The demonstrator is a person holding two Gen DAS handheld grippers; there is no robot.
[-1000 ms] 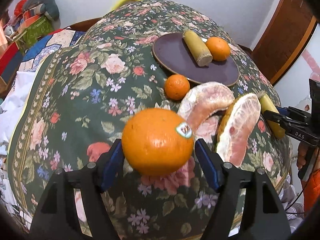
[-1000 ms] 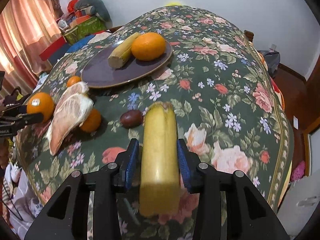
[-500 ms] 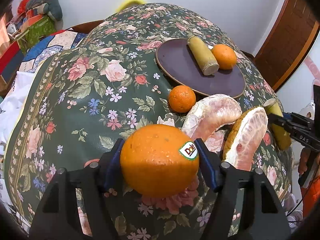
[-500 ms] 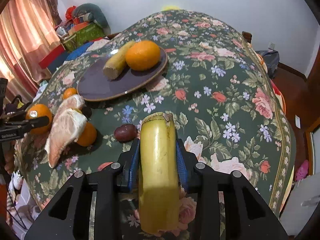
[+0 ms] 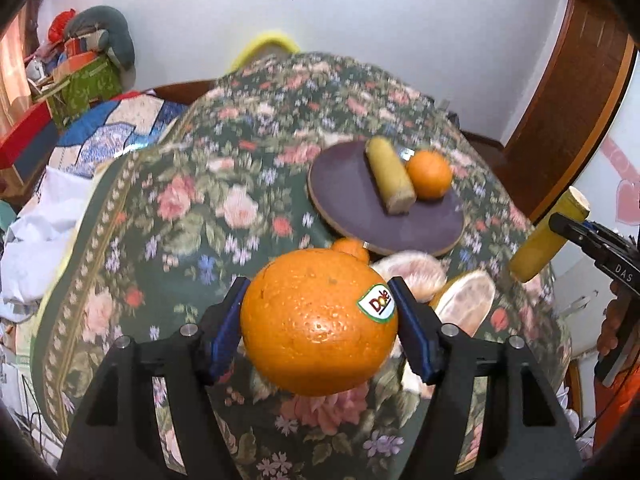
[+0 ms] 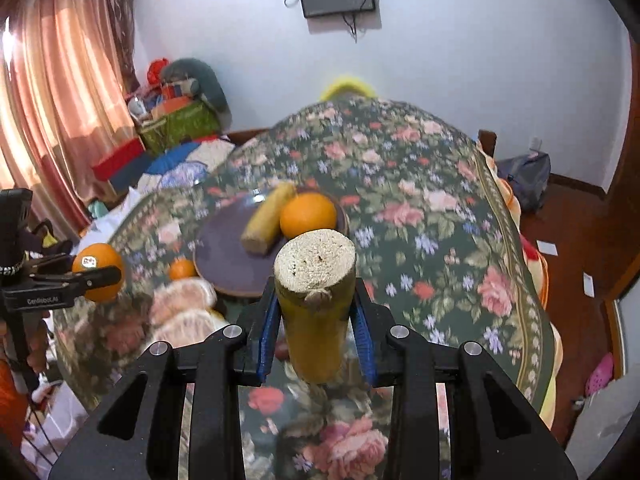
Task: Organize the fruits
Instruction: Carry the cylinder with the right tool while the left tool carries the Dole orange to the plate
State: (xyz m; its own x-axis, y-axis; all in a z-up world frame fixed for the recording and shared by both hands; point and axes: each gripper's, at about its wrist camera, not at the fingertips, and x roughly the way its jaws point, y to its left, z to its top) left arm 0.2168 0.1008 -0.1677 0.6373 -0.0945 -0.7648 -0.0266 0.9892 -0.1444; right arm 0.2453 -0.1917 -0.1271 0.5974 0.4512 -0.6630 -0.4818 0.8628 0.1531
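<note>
My left gripper [image 5: 318,292] is shut on a large orange [image 5: 316,328] with a sticker, held above the floral tablecloth [image 5: 180,220]. My right gripper [image 6: 315,300] is shut on a yellow stalk piece [image 6: 316,288], its cut end facing the camera, also off the table. Ahead lies a dark round plate [image 5: 352,192] holding another stalk piece [image 5: 390,178] and an orange [image 5: 429,175]. A small mandarin [image 5: 352,248] and two peeled pomelo pieces [image 5: 466,300] lie on the cloth near the plate's front edge, partly hidden by the held orange.
The table drops away at its edges on all sides. Piled boxes and cloth [image 5: 80,76] stand at the back left, pink curtains [image 6: 60,100] beside them. A wooden door [image 5: 572,92] is at the right, and a bag [image 6: 524,176] lies on the floor beyond the table.
Both grippers have risen off the table with their fruit and tilted up, so more wall shows. The stalk now points its cut end at the camera.
</note>
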